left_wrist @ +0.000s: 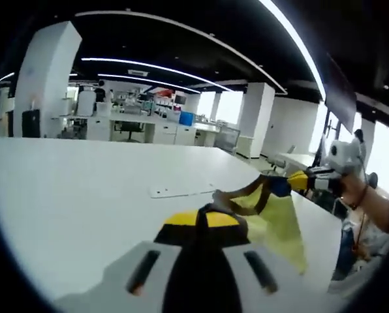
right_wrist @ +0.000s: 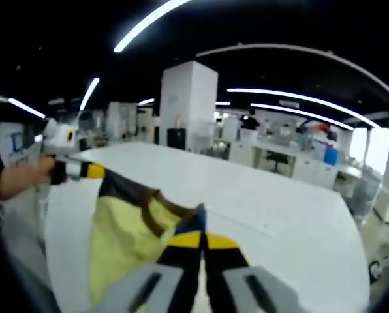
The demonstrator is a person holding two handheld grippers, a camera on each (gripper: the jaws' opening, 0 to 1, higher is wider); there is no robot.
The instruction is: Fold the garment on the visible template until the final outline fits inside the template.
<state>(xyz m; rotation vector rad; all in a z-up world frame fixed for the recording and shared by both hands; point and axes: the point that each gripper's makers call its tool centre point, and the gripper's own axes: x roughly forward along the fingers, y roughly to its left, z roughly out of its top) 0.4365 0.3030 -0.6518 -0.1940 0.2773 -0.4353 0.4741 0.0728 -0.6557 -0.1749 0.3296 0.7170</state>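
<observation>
Above the white table [left_wrist: 83, 195], both the left gripper [left_wrist: 204, 218] and right gripper [right_wrist: 200, 240] pinch the yellow garment [right_wrist: 126, 238], jaws closed on its edge, stretching it flat for folding.

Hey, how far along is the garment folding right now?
Early on. Done: both grippers have pinched the yellow garment. In hand: the left gripper and right gripper hold it stretched in the air above the white table. Left: lay it on the template and fold until it fits.
</observation>
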